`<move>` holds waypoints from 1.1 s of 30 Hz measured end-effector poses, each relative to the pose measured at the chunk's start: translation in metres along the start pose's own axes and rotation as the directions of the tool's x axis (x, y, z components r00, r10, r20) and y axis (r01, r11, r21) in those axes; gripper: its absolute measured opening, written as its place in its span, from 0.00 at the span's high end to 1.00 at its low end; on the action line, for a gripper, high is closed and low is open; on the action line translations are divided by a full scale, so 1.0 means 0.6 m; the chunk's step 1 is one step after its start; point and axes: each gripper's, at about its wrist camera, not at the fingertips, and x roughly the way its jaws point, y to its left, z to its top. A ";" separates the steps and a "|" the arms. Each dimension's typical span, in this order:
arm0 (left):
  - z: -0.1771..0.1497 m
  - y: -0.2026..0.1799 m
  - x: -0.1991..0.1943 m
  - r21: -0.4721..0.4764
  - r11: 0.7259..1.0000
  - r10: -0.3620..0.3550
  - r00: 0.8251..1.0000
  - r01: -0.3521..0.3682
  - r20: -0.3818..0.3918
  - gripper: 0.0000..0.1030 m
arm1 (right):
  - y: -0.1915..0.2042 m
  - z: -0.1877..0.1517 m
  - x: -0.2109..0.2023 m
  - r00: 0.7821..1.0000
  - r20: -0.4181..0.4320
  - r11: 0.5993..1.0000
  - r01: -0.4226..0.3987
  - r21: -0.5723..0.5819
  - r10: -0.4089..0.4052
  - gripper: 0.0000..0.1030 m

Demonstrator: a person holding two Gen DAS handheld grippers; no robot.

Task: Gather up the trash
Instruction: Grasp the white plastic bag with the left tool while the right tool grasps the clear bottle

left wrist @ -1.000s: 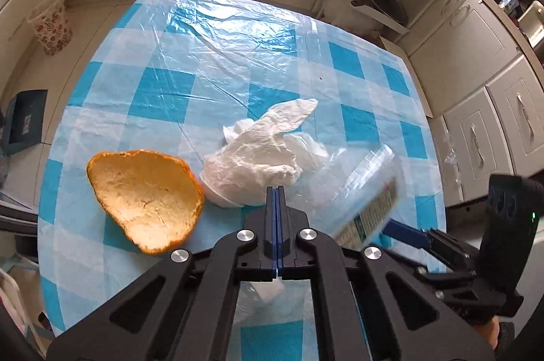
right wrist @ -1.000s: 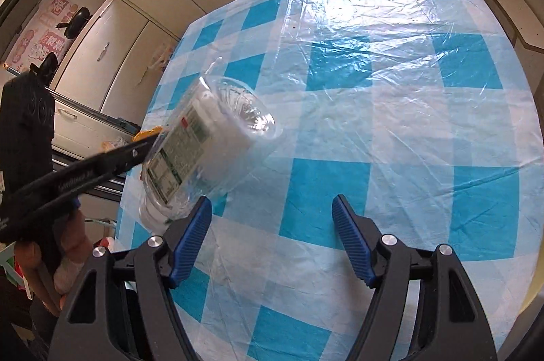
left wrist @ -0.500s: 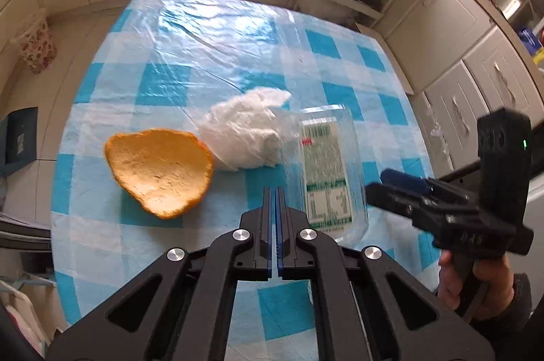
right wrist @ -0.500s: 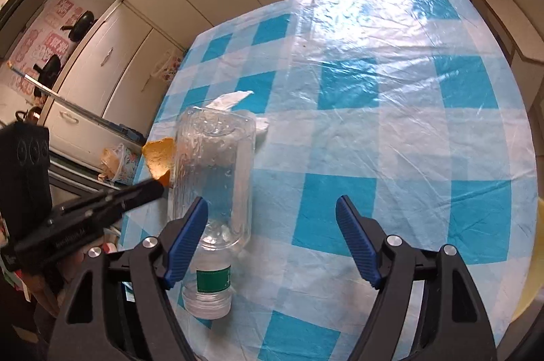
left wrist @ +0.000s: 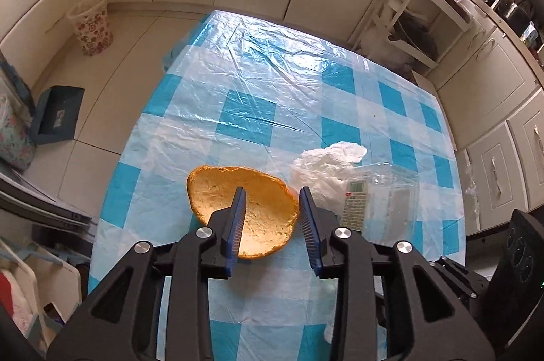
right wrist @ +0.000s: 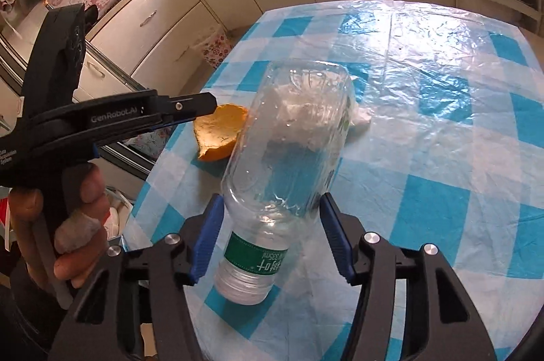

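Table (left wrist: 244,109), blue/white check cloth under clear plastic sheet. Three trash items grouped at near side: orange peel (left wrist: 234,194), crumpled white tissue (left wrist: 323,167), clear plastic bottle (right wrist: 289,143).

Left claw (left wrist: 272,218): jaws parted and opening, positioned over the peel; peel shows between the blue pads, inner face up. Pads appear above it, not pressing. Nothing gripped.

Right claw (right wrist: 270,235): jaws closing w/ the bottle between them. Bottle lies on its side on the table, neck and green label toward the claw, base pointing away. Pads sit at the shoulder on both sides, very close; contact on the glassy wall can't be confirmed, no squeeze visible.

Tissue lies just behind the bottle, seen through its wall in the right view; peel sits left of the bottle, near but apart. Person's hand (right wrist: 68,225) grips the left claw's handle, seen in the right view.

Floor: floral wastebasket (left wrist: 90,24) stands well apart from the table, by the cabinets.
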 end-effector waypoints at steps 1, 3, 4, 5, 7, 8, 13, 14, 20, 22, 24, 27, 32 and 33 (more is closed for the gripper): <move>0.001 -0.004 0.004 0.017 1.000 0.012 1.000 -0.012 -0.002 0.66 | -0.009 -0.003 -0.008 1.000 0.003 1.000 0.010 0.011 -0.010 0.45; 0.002 -0.017 0.012 0.056 0.998 0.040 0.999 -0.040 0.000 0.65 | -0.033 -0.006 -0.028 1.000 0.009 0.998 0.028 0.050 -0.028 0.46; 0.003 -0.023 0.016 0.075 0.996 0.049 0.999 -0.049 0.001 0.63 | -0.042 -0.008 -0.041 0.999 0.019 0.997 0.042 0.059 -0.043 0.46; 0.002 -0.035 0.020 0.103 0.993 0.057 0.998 -0.057 0.003 0.62 | -0.051 -0.009 -0.053 0.998 0.030 0.996 0.057 0.063 -0.059 0.46; -0.002 -0.057 0.026 0.160 0.985 0.066 0.998 -0.067 0.011 0.58 | -0.065 -0.013 -0.077 0.997 0.044 0.995 0.059 0.076 -0.062 0.46; -0.006 -0.071 0.028 0.197 0.977 0.077 0.997 -0.079 0.019 0.55 | -0.070 -0.015 -0.085 0.997 0.046 0.995 0.063 0.076 -0.066 0.46; -0.029 -0.135 0.051 0.355 0.918 0.163 0.984 -0.176 0.066 0.44 | -0.094 -0.035 -0.097 0.990 -0.001 0.988 0.140 0.060 -0.141 0.46; -0.032 -0.145 0.060 0.375 0.907 0.176 0.982 -0.189 0.069 0.43 | -0.099 -0.039 -0.097 0.990 -0.013 0.987 0.144 0.064 -0.144 0.46; -0.037 -0.163 0.099 0.360 0.915 0.184 0.982 -0.183 0.032 0.74 | -0.117 -0.045 -0.100 0.989 -0.034 0.986 0.146 0.081 -0.144 0.45; -0.030 -0.151 0.099 0.308 0.942 0.145 0.989 -0.136 -0.009 0.86 | -0.120 -0.044 -0.099 0.990 -0.034 0.986 0.142 0.088 -0.139 0.45; -0.023 -0.140 0.081 0.273 0.956 0.110 0.994 -0.107 0.005 0.92 | -0.123 -0.046 -0.100 0.989 -0.034 0.985 0.144 0.091 -0.141 0.40; -0.017 -0.125 0.051 0.232 0.973 0.023 1.000 -0.021 -0.005 0.92 | -0.123 -0.044 -0.096 0.988 -0.040 0.984 0.150 0.094 -0.146 0.36; -0.015 -0.106 0.014 0.187 0.979 -0.086 0.996 0.084 0.001 0.92 | -0.119 -0.044 -0.084 0.983 -0.041 0.979 0.181 0.090 -0.178 0.24; -0.016 -0.105 0.007 0.186 0.978 -0.098 0.995 0.095 0.007 0.92 | -0.120 -0.043 -0.078 0.982 -0.047 0.978 0.187 0.089 -0.184 0.24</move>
